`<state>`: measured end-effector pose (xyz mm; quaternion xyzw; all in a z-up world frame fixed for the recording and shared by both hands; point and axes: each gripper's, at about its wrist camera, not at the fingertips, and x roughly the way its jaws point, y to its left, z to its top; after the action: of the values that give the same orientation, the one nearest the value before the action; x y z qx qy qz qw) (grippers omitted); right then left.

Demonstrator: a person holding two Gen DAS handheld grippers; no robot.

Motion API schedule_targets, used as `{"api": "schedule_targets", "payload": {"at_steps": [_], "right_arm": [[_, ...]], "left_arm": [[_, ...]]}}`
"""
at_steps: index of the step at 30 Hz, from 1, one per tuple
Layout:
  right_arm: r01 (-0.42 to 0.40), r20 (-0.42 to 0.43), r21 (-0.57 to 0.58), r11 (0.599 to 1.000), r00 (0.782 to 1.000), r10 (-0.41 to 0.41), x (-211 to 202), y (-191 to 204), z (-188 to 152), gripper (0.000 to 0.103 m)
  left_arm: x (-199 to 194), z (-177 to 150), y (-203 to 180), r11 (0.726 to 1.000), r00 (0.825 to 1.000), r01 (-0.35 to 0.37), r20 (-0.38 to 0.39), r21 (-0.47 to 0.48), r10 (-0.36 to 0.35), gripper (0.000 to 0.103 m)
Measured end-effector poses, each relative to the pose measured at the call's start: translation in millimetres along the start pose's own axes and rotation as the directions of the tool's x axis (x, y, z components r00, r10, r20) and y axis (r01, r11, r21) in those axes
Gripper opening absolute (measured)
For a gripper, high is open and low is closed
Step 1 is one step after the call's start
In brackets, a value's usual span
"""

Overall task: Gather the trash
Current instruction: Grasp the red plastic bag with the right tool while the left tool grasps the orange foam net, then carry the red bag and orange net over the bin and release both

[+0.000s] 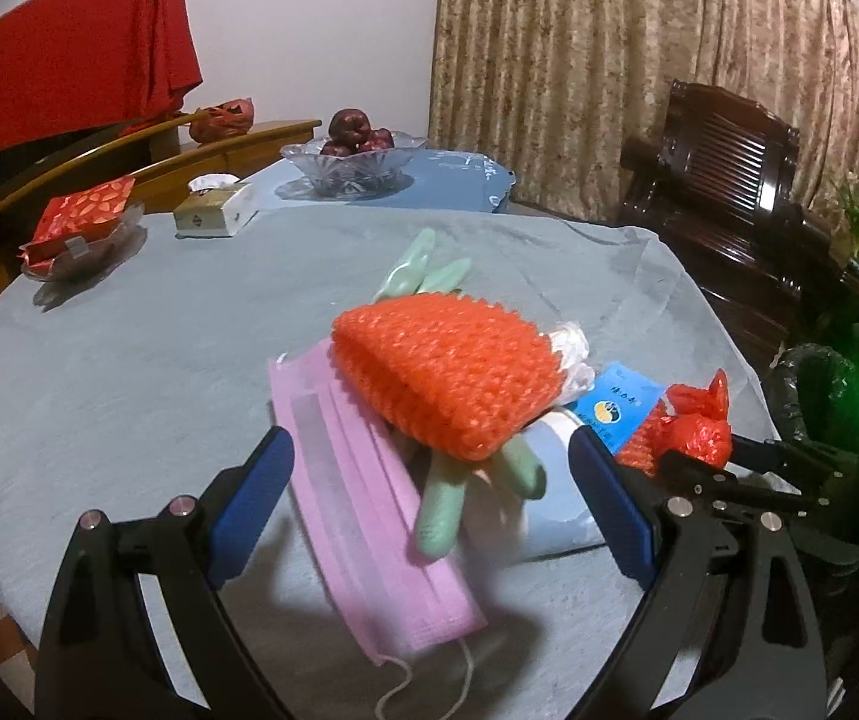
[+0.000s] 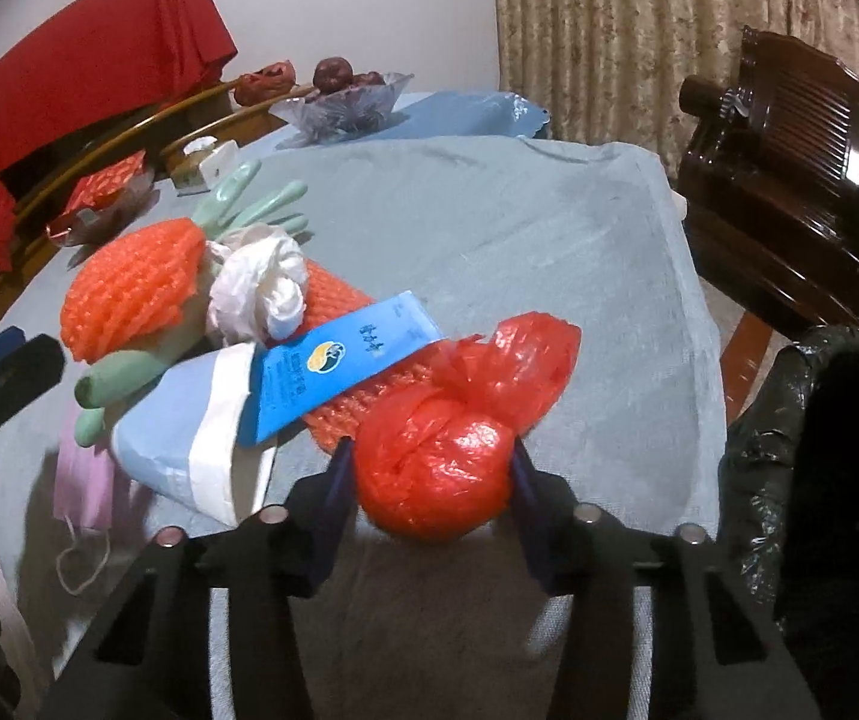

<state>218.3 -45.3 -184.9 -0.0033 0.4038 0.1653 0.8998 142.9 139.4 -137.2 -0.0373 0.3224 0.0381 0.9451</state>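
A heap of trash lies on the table's blue cloth (image 1: 129, 360): an orange foam net (image 1: 447, 372), a pink face mask (image 1: 363, 510), a green glove (image 1: 447, 516), a blue packet (image 2: 333, 366), a pale blue and white wrapper (image 2: 189, 438) and crumpled white plastic (image 2: 261, 288). My left gripper (image 1: 435, 480) stands open, its blue pads (image 1: 261, 480) on either side of the mask and glove fingers without touching them. My right gripper (image 2: 429, 474) is shut on a knotted red plastic bag (image 2: 435, 456) at the heap's right end; its pads press into both sides of the bag.
A black bin bag (image 2: 819, 450) gapes just off the table's right edge, below a dark wooden chair (image 2: 789, 180). Farther back stand a glass fruit bowl (image 1: 357, 168), a tissue box (image 1: 219, 210) and a dish with a red packet (image 1: 81, 228).
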Motion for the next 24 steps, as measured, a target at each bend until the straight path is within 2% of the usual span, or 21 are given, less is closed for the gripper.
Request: {"api": "schedule_targets", "payload": {"at_steps": [3, 8, 11, 15, 24], "right_arm": [[0.024, 0.020, 0.013, 1.000, 1.000, -0.024, -10.0, -2.5, 0.7, 0.045], [0.043, 0.058, 0.005, 0.999, 0.997, -0.043, -26.0, -2.7, 7.3, 0.045], [0.047, 0.068, 0.004, 0.999, 0.997, -0.047, -29.8, -4.4, 10.1, 0.045], [0.040, 0.073, 0.008, 0.999, 0.997, -0.041, -31.6, -6.0, 13.1, 0.045], [0.020, 0.090, -0.005, 1.000, 0.996, -0.020, -37.7, -1.1, 14.3, 0.045]], "left_arm": [[2.7, 2.3, -6.3, 1.000, 1.000, 0.007, 0.002, 0.001, -0.007, 0.090], [12.3, 6.3, -12.3, 1.000, 1.000, 0.009, -0.012, -0.001, -0.009, 0.079], [17.2, 8.7, -14.2, 1.000, 1.000, 0.009, -0.016, -0.011, -0.009, 0.070], [25.3, 11.2, -18.6, 1.000, 0.999, 0.013, -0.030, 0.006, -0.013, 0.050], [23.8, 11.8, -19.3, 1.000, 1.000, 0.015, -0.019, 0.010, -0.015, 0.026]]}}
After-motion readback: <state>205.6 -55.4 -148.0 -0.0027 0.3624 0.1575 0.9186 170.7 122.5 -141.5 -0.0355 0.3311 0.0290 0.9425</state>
